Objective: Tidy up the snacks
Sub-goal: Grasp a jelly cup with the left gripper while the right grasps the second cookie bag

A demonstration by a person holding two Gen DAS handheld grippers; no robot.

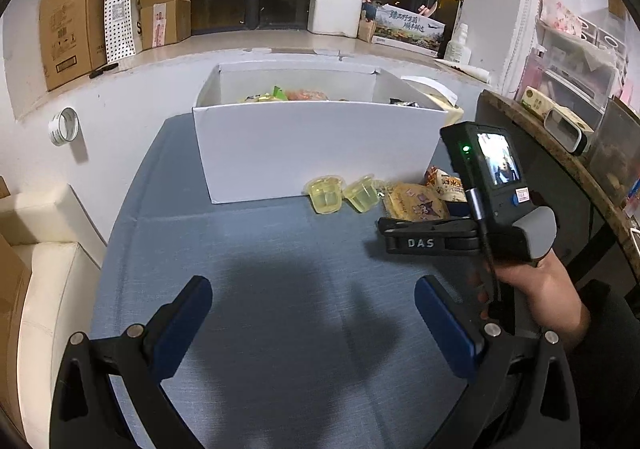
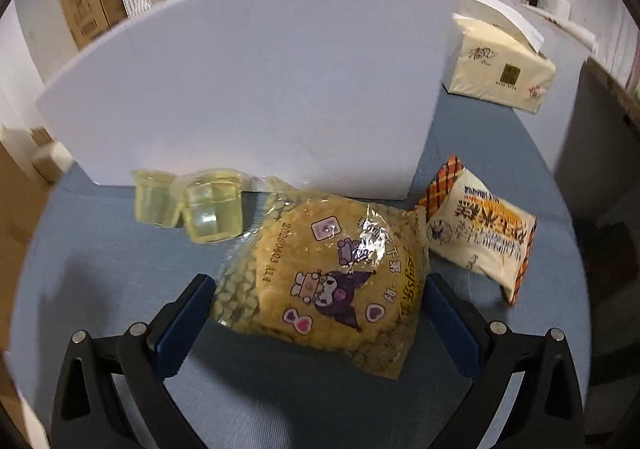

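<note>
A white box [image 1: 312, 153] stands on the blue table [image 1: 248, 249] with several snacks inside. In front of it lie two yellow jelly cups [image 2: 156, 201] [image 2: 212, 213], a round yellow cartoon-printed snack packet [image 2: 320, 281] and a beige packet with orange plaid ends [image 2: 480, 233]. My right gripper [image 2: 318, 309] is open, its blue fingers straddling the near half of the yellow packet, which rests on the table. My left gripper [image 1: 314, 309] hangs open over bare cloth, nothing between its fingers. In the left wrist view, a hand holds the right gripper [image 1: 394, 227] low beside the yellow packet [image 1: 416, 203].
A cream tissue pack [image 2: 500, 65] sits right of the box. A dark round-edged counter [image 1: 560, 169] rises at the table's right. A white sofa [image 1: 48, 269] lies left. Cardboard boxes [image 1: 72, 37] and a foam box [image 1: 334, 11] line the window ledge behind.
</note>
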